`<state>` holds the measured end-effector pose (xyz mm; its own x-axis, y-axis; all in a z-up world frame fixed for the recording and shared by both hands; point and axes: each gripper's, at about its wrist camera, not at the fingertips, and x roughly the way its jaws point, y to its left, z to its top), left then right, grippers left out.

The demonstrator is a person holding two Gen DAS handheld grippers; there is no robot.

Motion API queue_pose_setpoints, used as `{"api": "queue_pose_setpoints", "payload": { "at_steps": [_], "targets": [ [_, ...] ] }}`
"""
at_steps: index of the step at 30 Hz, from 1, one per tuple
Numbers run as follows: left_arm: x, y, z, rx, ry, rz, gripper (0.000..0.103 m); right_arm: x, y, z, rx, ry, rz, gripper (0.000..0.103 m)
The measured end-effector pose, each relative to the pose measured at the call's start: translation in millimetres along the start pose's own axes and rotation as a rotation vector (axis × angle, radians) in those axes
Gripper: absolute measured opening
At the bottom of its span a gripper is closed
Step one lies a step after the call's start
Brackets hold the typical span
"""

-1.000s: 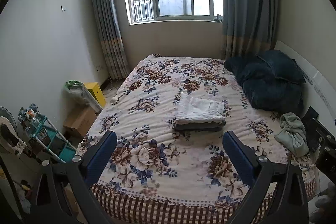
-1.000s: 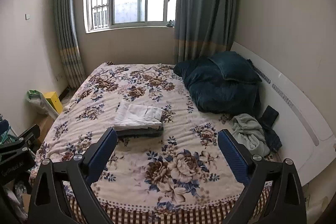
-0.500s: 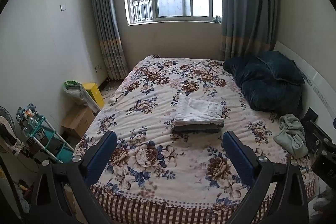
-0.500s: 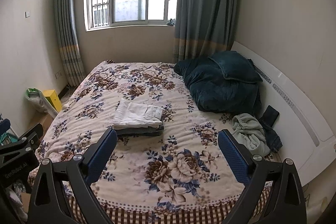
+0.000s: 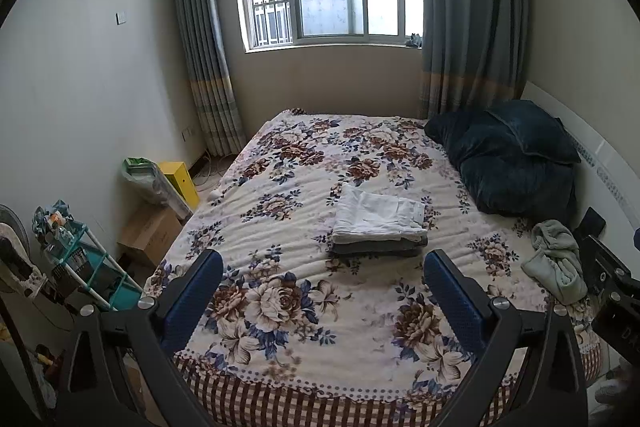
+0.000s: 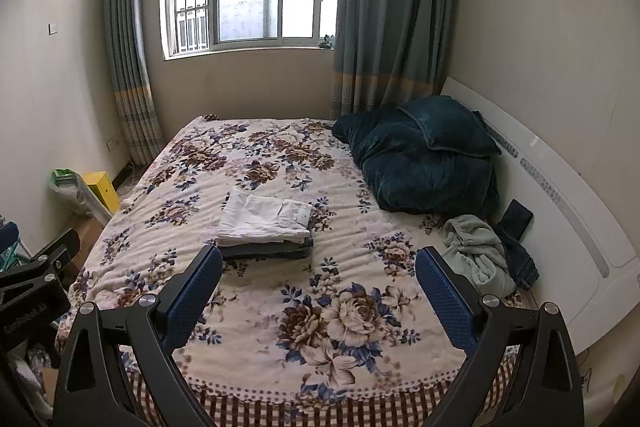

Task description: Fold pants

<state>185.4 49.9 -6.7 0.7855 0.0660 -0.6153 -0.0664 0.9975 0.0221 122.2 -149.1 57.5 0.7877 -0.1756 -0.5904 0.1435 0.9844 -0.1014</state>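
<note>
Each gripper has two black angular arms with triangular cut-outs, and each arm carries a round silver screw head on its upper side. The left gripper (image 5: pixel 323 269) ends in two fingers (image 5: pixel 191 297) faced with blue dimpled rubber pads; the right gripper (image 6: pixel 319 267) is built the same, its fingers (image 6: pixel 446 297) wearing the same blue textured pads. In the right wrist view, the left gripper's black body shows left of the right gripper, with small silver screws and faint pale lettering too blurred to read; in the left wrist view, the right gripper's black body likewise shows right of the left gripper.
</note>
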Motion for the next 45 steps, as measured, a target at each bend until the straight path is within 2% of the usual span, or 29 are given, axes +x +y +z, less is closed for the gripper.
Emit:
{"api": "queue_pose_setpoints", "payload": {
  "at_steps": [45],
  "targets": [
    [-15.7, -6.0, 4.5, 0.007, -0.02, -0.004, 0.103, -14.5, -4.5, -7.9, 0.024, 0.017, 0.023, 0.1]
  ]
}}
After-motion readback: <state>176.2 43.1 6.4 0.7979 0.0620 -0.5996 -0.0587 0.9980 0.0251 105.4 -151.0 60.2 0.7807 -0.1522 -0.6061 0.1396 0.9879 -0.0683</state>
